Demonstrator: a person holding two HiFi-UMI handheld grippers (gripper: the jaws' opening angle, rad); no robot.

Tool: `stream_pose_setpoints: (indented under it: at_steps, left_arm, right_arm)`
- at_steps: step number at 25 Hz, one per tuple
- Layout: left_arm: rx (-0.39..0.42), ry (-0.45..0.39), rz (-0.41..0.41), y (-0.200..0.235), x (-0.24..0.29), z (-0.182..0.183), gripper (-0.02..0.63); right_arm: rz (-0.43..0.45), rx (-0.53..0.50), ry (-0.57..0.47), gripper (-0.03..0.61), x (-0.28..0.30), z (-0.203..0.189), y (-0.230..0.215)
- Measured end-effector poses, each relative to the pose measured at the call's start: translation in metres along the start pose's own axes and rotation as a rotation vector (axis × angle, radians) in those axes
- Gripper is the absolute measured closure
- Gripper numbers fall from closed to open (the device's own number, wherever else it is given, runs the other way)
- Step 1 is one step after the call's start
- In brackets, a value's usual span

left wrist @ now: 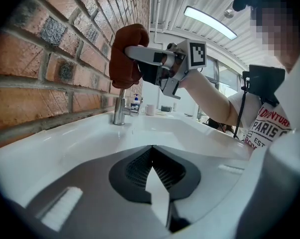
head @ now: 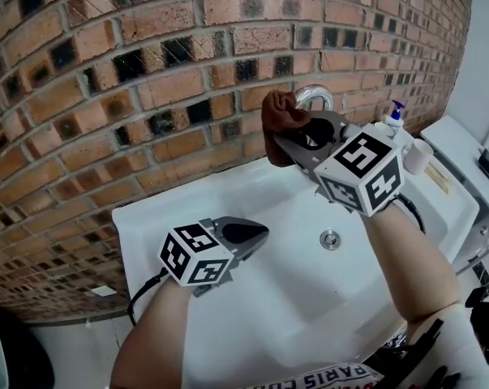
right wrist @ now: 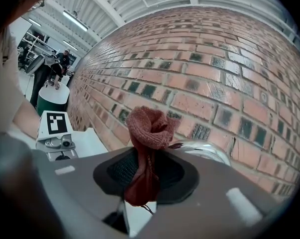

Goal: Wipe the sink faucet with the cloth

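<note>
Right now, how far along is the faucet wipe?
Done: the cloth is picked up and clamped in the right gripper. In hand: it is held at the top of the faucet arch, though contact cannot be confirmed. Left: nothing shows any wiped area, so the spout and the base on the sink look still to do. The left gripper is shut, empty, over the basin.

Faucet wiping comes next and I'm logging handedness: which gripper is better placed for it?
Right. The right gripper is shut on the cloth and raised right beside the faucet spout. The left gripper is shut and empty, low over the sink basin, away from the faucet.
</note>
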State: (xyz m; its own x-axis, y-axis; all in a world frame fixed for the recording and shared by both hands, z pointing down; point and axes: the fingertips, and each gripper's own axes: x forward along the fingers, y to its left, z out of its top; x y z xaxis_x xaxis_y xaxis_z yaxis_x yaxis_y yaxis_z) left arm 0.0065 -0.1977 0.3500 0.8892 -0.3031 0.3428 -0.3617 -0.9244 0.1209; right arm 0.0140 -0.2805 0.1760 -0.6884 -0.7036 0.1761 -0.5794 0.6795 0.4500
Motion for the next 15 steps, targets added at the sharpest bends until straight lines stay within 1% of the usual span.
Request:
stream_pose_setpoints:
  at_steps: [2, 8, 15]
  left_arm:
    - [0.000, -0.001, 0.000, 0.000, 0.000, 0.000, 0.607]
    - [0.001, -0.001, 0.000, 0.000, 0.000, 0.000, 0.607]
    - [0.000, -0.001, 0.000, 0.000, 0.000, 0.000, 0.607]
  right_arm:
    - [-0.002, 0.017, 0.003, 0.482, 0.002, -0.003, -0.001]
    - [-0.002, 0.008, 0.017, 0.482, 0.001, -0.002, -0.003]
    - [0.001, 0.024, 0.016, 0.480, -0.002, 0.006, -0.012]
